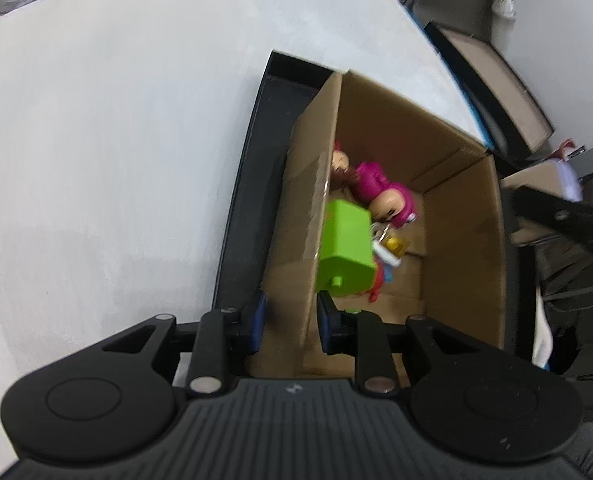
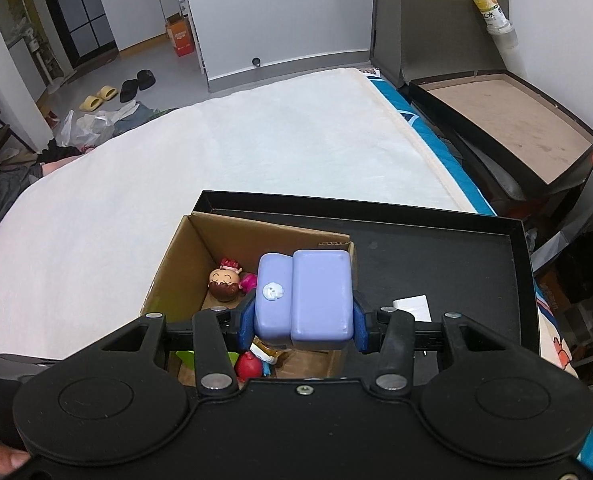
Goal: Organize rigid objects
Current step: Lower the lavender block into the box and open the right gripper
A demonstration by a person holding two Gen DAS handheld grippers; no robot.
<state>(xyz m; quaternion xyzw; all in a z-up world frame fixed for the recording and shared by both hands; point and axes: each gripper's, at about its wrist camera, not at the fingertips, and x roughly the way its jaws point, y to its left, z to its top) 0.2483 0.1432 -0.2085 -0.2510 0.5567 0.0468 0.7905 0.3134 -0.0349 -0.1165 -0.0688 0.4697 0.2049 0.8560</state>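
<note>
A brown cardboard box [image 1: 456,216] stands in a black tray [image 1: 240,208] on the white bed. In it lie a green block toy [image 1: 346,250], a pink figurine [image 1: 380,192] and other small toys. My left gripper [image 1: 290,320] is open and empty, its jaws straddling the box's left wall. My right gripper [image 2: 302,320] is shut on a lilac sofa toy [image 2: 304,300] and holds it above the box [image 2: 180,256]. A doll's head [image 2: 225,280] and a red toy [image 2: 249,365] show inside.
The black tray [image 2: 456,264] extends right of the box, with a white card [image 2: 412,307] on it. An open dark box [image 2: 500,120] with a bottle [image 2: 494,14] stands beyond the bed's right edge. The white blanket [image 2: 236,148] spreads far and left.
</note>
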